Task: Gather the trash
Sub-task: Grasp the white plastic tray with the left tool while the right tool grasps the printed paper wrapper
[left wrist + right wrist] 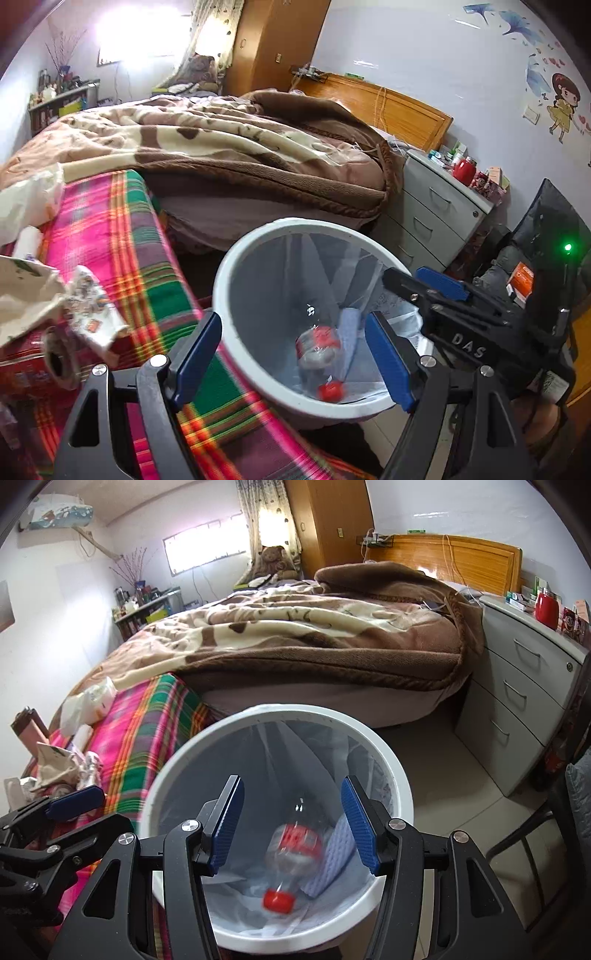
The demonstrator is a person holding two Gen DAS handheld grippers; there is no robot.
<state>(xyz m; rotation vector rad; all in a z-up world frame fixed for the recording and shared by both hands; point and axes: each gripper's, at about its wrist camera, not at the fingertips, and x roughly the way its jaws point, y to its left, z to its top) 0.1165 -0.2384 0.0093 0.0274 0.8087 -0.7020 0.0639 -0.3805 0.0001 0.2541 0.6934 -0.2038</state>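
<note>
A white trash bin (236,258) (384,746) with a clear liner stands on the floor beside the plaid-covered surface. Inside it lies a clear plastic bottle (317,350) (293,853) with a red label and red cap, blurred, next to a pale blue sponge (349,328) (338,853). My left gripper (293,356) is open and empty, over the bin's near-left rim. My right gripper (291,823) is open and empty above the bin mouth; it also shows in the left wrist view (424,284). Crumpled paper and wrappers (88,306) (62,764) lie on the plaid cloth.
The plaid cloth (110,229) (147,723) covers a surface left of the bin. A bed with a brown blanket (229,140) (295,627) lies behind. A grey drawer unit (439,206) (517,701) stands right, a dark chair (535,830) at far right.
</note>
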